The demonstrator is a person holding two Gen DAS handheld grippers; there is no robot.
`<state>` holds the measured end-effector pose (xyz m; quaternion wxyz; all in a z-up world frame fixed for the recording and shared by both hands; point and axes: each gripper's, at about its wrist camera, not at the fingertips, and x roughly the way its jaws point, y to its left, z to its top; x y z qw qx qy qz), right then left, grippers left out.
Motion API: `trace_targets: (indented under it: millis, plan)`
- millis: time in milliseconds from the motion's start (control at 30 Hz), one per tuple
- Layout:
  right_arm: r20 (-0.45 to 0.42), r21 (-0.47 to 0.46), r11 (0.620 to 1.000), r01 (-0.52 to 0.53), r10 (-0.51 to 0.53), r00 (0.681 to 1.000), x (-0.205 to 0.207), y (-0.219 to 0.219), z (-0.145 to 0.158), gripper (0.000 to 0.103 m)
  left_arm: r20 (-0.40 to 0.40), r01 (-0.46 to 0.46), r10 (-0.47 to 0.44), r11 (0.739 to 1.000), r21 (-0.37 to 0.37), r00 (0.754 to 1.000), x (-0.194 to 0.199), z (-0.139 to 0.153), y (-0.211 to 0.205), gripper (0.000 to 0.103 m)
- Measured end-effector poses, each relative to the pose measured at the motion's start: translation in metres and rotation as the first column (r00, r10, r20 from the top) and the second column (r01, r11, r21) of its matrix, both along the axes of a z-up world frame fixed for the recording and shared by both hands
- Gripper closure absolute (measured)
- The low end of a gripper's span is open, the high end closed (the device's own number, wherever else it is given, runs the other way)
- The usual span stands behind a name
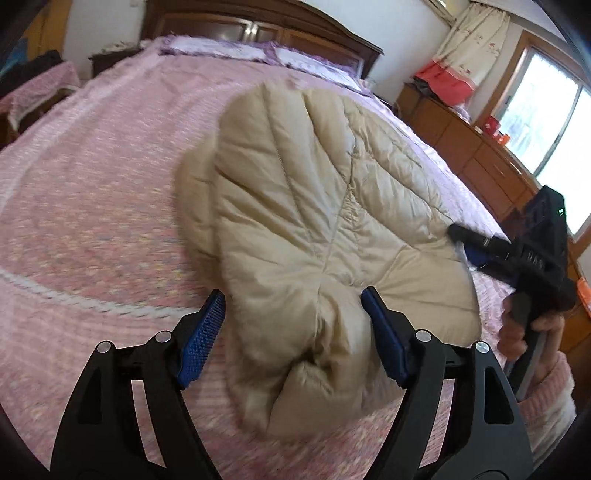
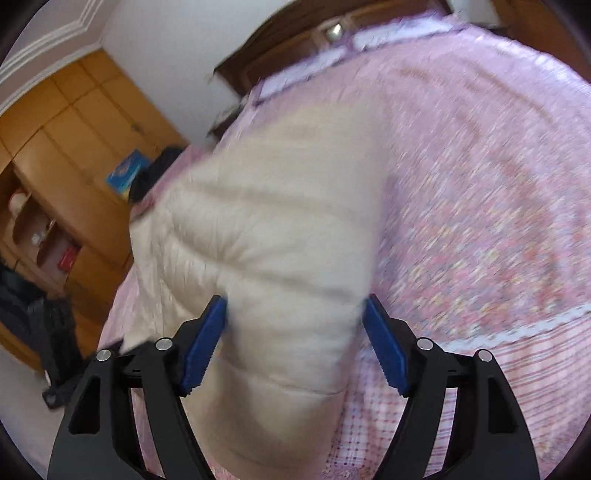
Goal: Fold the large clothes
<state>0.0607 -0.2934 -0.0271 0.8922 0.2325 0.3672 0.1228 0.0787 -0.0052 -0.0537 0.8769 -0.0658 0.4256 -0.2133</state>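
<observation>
A cream quilted puffer jacket (image 1: 314,206) lies bundled on the pink bedspread (image 1: 92,206). My left gripper (image 1: 293,299) is open, its blue pads either side of the jacket's near end, just above it. The right gripper (image 1: 458,234) shows in the left wrist view at the jacket's right edge, held by a hand (image 1: 532,332). In the right wrist view the right gripper (image 2: 295,306) is open with its jaws wide around a padded part of the jacket (image 2: 266,236). That view is blurred.
The wooden headboard (image 1: 258,26) and pillows (image 1: 229,50) are at the bed's far end. A wooden dresser (image 1: 469,147) stands by the window on the right. A wooden wardrobe (image 2: 66,147) and dark clothes (image 2: 33,306) stand beside the bed in the right wrist view.
</observation>
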Motion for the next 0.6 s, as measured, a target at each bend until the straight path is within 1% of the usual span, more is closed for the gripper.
trace_targets:
  millis: [33, 67, 167, 233, 267, 300, 333, 367, 467, 500, 533, 600]
  plan:
    - [0.012, -0.007, 1.000, 0.019, -0.019, 1.000, 0.002, -0.001, 0.003, 0.033, 0.009, -0.017, 0.017, 1.000, 0.005, 1.000, -0.003, 0.001, 0.006, 0.027]
    - [0.015, -0.016, 0.999, 0.032, -0.031, 0.999, 0.006, -0.002, 0.003, 0.038, 0.015, -0.041, 0.041, 0.999, 0.009, 0.999, -0.006, 0.003, 0.012, 0.027]
    - [-0.013, -0.031, 0.999, 0.013, -0.013, 1.000, 0.025, 0.015, -0.004, 0.048, 0.007, -0.109, 0.109, 0.994, 0.034, 0.994, -0.007, 0.008, 0.024, 0.027]
    - [-0.020, -0.086, 0.996, -0.002, 0.000, 1.000, 0.028, 0.029, -0.008, 0.048, -0.007, -0.141, 0.142, 0.987, 0.077, 0.990, -0.002, 0.003, 0.032, 0.027]
    - [-0.024, -0.132, 0.991, -0.020, 0.017, 1.000, 0.035, 0.041, -0.010, 0.048, -0.016, -0.149, 0.151, 0.985, 0.088, 0.988, 0.001, 0.001, 0.033, 0.027]
    - [-0.026, -0.150, 0.988, -0.030, 0.027, 0.999, 0.043, 0.046, -0.010, 0.048, -0.034, -0.159, 0.163, 0.982, 0.100, 0.986, 0.006, -0.003, 0.036, 0.027]
    - [-0.029, -0.171, 0.984, -0.045, 0.041, 0.999, 0.049, 0.054, -0.012, 0.048, -0.052, -0.169, 0.175, 0.980, 0.104, 0.983, 0.012, -0.009, 0.039, 0.027]
    - [-0.038, -0.192, 0.980, -0.061, 0.055, 0.998, 0.054, 0.060, -0.015, 0.048, -0.062, -0.177, 0.184, 0.979, 0.104, 0.981, 0.005, -0.010, 0.035, 0.027]
    - [-0.058, -0.211, 0.975, -0.076, 0.065, 0.996, 0.060, 0.063, -0.021, 0.048, -0.089, -0.194, 0.203, 0.976, 0.094, 0.975, 0.011, -0.017, 0.041, 0.026]
    - [-0.057, -0.216, 0.974, -0.071, 0.060, 0.997, 0.058, 0.062, -0.019, 0.048, -0.089, -0.198, 0.205, 0.977, 0.083, 0.975, 0.010, -0.014, 0.043, 0.027]
    - [-0.055, -0.213, 0.975, -0.064, 0.054, 0.997, 0.057, 0.060, -0.016, 0.048, -0.071, -0.198, 0.204, 0.977, 0.079, 0.976, 0.008, -0.007, 0.042, 0.028]
    - [-0.042, -0.187, 0.981, -0.044, 0.037, 0.998, 0.049, 0.056, -0.009, 0.049, -0.005, -0.197, 0.198, 0.977, 0.078, 0.980, -0.005, 0.011, 0.041, 0.031]
